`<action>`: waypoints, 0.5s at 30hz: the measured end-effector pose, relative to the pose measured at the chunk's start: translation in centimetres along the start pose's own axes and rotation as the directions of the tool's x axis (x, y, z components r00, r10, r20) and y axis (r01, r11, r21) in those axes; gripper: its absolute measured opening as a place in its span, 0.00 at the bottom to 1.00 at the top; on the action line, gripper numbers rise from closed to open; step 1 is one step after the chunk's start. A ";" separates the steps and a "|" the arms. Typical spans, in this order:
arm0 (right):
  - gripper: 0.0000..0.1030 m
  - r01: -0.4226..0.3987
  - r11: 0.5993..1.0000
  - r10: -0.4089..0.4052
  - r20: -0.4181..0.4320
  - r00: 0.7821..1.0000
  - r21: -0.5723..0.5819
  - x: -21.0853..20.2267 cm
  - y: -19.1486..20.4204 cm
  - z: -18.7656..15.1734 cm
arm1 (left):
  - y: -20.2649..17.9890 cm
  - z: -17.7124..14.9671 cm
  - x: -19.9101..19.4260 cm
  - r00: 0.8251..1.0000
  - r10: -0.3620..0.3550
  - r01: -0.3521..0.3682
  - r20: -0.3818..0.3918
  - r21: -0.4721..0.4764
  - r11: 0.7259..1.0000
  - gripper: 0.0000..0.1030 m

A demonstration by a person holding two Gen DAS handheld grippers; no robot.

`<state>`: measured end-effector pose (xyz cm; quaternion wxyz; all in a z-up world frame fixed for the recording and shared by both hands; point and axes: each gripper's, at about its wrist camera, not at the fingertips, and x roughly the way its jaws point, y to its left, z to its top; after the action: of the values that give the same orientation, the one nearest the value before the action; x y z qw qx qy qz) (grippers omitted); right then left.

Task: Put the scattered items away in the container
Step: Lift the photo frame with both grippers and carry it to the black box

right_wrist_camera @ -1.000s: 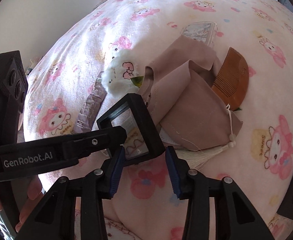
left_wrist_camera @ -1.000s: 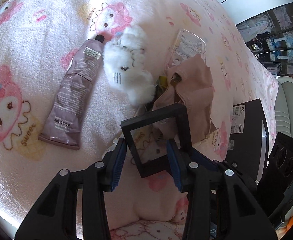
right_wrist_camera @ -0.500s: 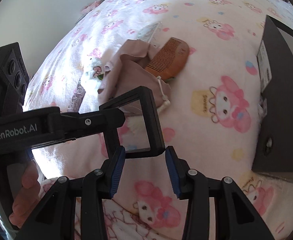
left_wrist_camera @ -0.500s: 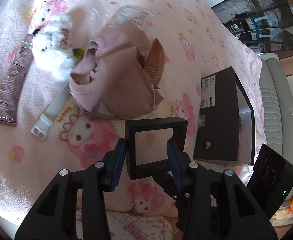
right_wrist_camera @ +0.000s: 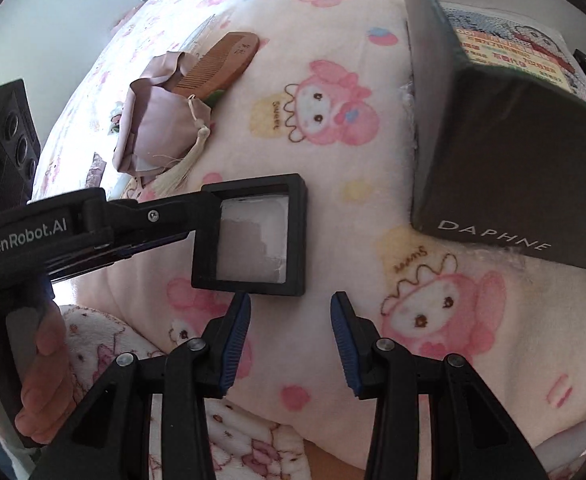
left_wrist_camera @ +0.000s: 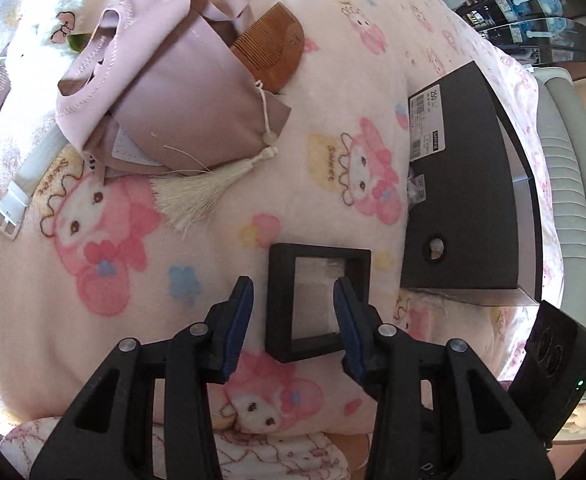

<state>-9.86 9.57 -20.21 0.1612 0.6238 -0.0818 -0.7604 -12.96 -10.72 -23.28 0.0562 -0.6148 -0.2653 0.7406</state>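
Now | pink cartoon blanket (left_wrist_camera: 333,92) (bed) | left fingers (left_wrist_camera: 293,322) grip black frame (left_wrist_camera: 319,256) | right fingers (right_wrist_camera: 289,336) empty, apart

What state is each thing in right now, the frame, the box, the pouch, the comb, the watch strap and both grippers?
Black frame: held off the blanket by the left gripper.
Left gripper: shut on the frame.
Right gripper: open, empty.
Black box: open on top, something printed inside.
Pink pouch: crumpled, mouth open.
Comb: lying flat, partly under the pouch.
Watch strap: lying unbuckled.
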 end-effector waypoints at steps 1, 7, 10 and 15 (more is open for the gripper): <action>0.37 0.003 1.000 -0.003 0.007 1.000 0.007 -0.1 -0.2 0.1 | 0.0 0.0 0.0 1.000 0.013 -0.013 0.004 0.001 1.000 0.40; 0.37 -0.010 1.000 0.010 0.033 0.999 -0.010 0.9 0.0 1.4 | 0.1 0.2 1.0 1.000 0.023 -0.023 -0.019 -0.007 1.000 0.38; 0.32 -0.035 0.999 0.036 0.012 0.999 -0.041 2.0 0.8 1.5 | 0.0 0.2 1.5 0.999 0.001 -0.001 -0.051 -0.006 1.000 0.34; 0.30 -0.023 0.998 0.025 0.043 0.999 -0.063 0.9 1.8 1.2 | -0.6 -0.4 0.7 0.999 -0.014 0.015 -0.037 0.026 1.000 0.34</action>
<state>-10.92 7.45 -20.15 0.1879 0.6008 -0.0689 -0.7739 -12.89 -9.78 -23.68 0.0745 -0.6254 -0.2592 0.7322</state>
